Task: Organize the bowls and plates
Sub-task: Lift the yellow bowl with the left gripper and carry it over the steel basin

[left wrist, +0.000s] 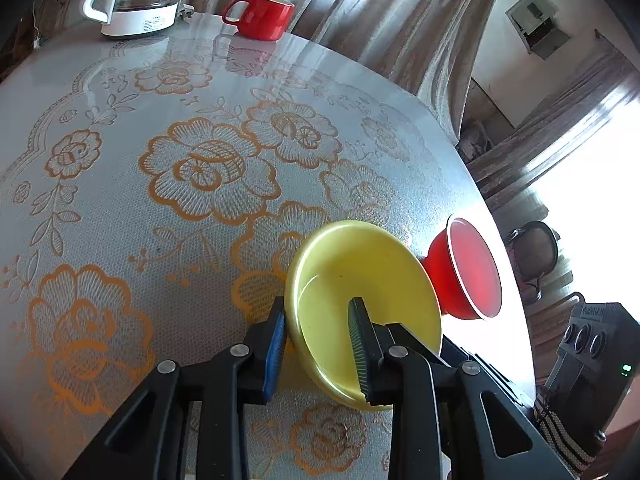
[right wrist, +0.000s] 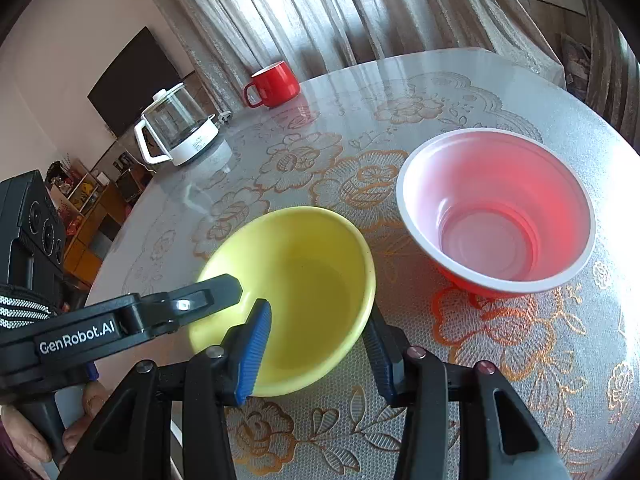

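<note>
Two bowls, not stacked yet. Yellow bowl (right wrist: 296, 300) on the flowery table (left wrist: 120, 200), red bowl (right wrist: 496, 216) just beside it. Left gripper (left wrist: 316, 340) over the yellow rim, maybe pinching, hard to tell. Right gripper (right wrist: 320, 344) the same, jaws apart around the rim. Stacking left to do.

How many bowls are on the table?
2: a yellow bowl near the table's front edge, both grippers at its rim, and a red bowl just beside it. No others show.
</note>
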